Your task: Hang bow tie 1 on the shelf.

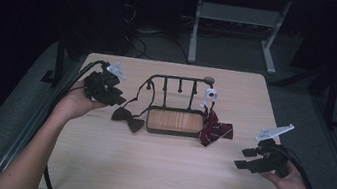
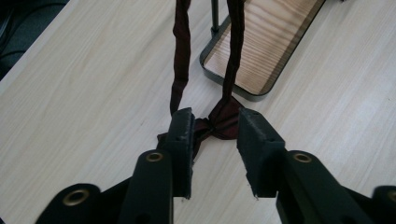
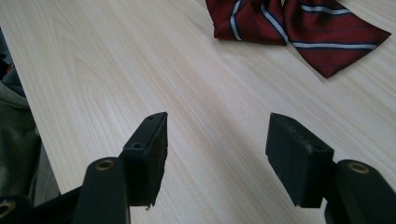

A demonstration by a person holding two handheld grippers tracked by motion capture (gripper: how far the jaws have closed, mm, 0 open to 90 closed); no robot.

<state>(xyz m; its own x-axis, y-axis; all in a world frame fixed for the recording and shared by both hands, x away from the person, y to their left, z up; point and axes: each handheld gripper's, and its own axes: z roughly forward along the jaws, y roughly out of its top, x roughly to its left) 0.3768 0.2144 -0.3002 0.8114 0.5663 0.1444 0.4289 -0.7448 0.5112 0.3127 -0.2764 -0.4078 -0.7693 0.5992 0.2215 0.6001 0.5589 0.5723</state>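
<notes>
The dark bow tie (image 2: 219, 122) lies flat on the wooden table (image 1: 155, 168), just left of the stand's tray. Its two thin straps (image 2: 181, 60) run up from it toward the rack.

Nearest to me, at the front right of the table, the right gripper (image 1: 254, 159) hangs low over bare wood. Its jaws stand wide apart with nothing between them. The hand (image 1: 289, 186) under it rests near the table edge.

A bit farther in, on the left side, the left gripper (image 1: 114, 97) points down at the dark bow tie. Its jaws are partly open. The bow tie shows just past the tips, in the gap between them, and the pads are not pressing on it.

In the middle of the table sits the black stand (image 1: 178, 101), with a wooden tray at the bottom and a rail with pegs above it. The straps of the dark bow tie hang from the left end of the rail.

On the right side of the tray lies a red striped bow tie (image 1: 215, 131), touching the tray's edge. Above it, a small white thing (image 1: 211, 95) hangs on the rail.
</notes>
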